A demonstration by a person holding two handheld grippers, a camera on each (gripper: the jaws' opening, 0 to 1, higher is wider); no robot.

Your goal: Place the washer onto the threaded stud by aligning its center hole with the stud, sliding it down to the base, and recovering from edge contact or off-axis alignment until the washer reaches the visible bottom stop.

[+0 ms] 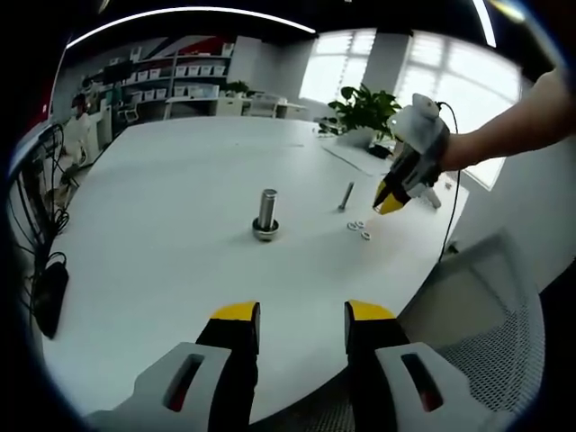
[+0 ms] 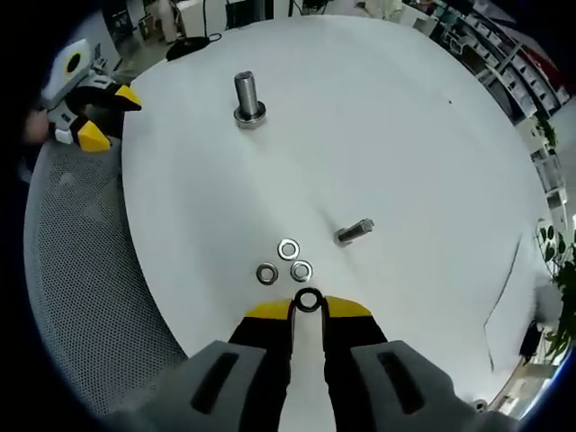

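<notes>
- right gripper (image 2: 308, 309) low over the white table (image 2: 405, 135), yellow-tipped jaws pinched almost together on a washer (image 2: 308, 300) held at the very tips, hole visible
- same gripper seen in the left gripper view (image 1: 392, 200) at the far right, a person's hand (image 1: 423, 135) around it, tips pointing down just above the table (image 1: 180, 234)
- three loose washers (image 2: 286, 261) lie in a tight cluster just ahead of the held washer; two of them (image 1: 360, 229) show below the right gripper's tips in the left gripper view
- a bolt (image 2: 354, 232) lies on its side near the cluster, to the right of it; also seen (image 1: 346, 195) in the left gripper view
- upright stud (image 2: 247, 97) stands on its base well beyond the washers, nothing on it; in the left gripper view (image 1: 266, 214) it sits mid-table
- left gripper (image 1: 301, 317) jaws wide apart, holding nothing, at the near table edge; seen (image 2: 94, 108) from the right gripper view off the table edge, above a mesh chair (image 2: 81, 270)
- potted plant (image 1: 364, 112) at the far table edge
</notes>
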